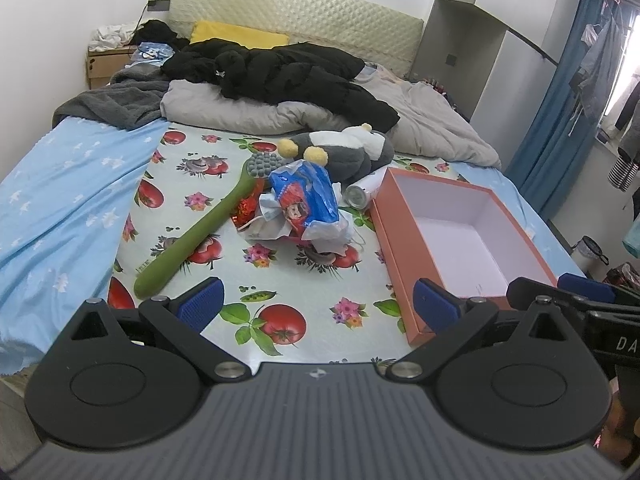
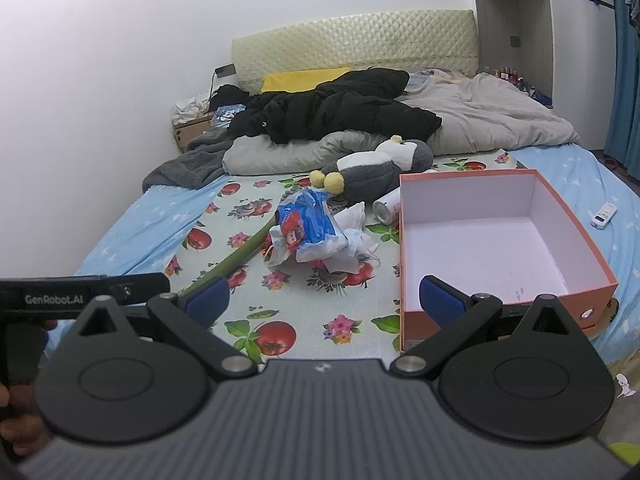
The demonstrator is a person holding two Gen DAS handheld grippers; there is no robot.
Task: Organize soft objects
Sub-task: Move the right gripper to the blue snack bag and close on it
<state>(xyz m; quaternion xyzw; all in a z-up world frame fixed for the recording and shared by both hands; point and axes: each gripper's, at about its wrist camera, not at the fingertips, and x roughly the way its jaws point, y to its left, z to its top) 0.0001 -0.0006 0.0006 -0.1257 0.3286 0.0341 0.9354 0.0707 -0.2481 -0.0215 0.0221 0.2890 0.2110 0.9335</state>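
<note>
Your left gripper [image 1: 318, 304] hangs over the near edge of the bed with its jaws spread wide and nothing between them. Your right gripper [image 2: 324, 300] is held the same way, jaws released and empty.

Ahead of the left jaws, slightly left of centre, lies the long green plastic massage stick with a grey knobbed head [image 1: 208, 224], running diagonally on the fruit-and-flower printed cloth [image 1: 240, 268] that covers the bed. Straight ahead of both pairs of jaws sits a crumpled heap: a blue, red and white plastic snack bag [image 1: 306, 196] on top of white tissue and wrappers [image 1: 264, 228]. Just beyond it lies the grey and white plush toy with yellow pom-pom feet [image 1: 352, 152], on its side, with a white cylindrical can [image 1: 362, 194] lying beside it and touching the box.

The open orange cardboard box with a white inside [image 1: 468, 236] stands to the right of the left jaws; in the right wrist view its near wall [image 2: 500, 316] sits just past the right finger of your right jaws. It is empty.

Farther off, a black padded jacket [image 2: 340, 108] lies over a grey duvet [image 2: 492, 116].
</note>
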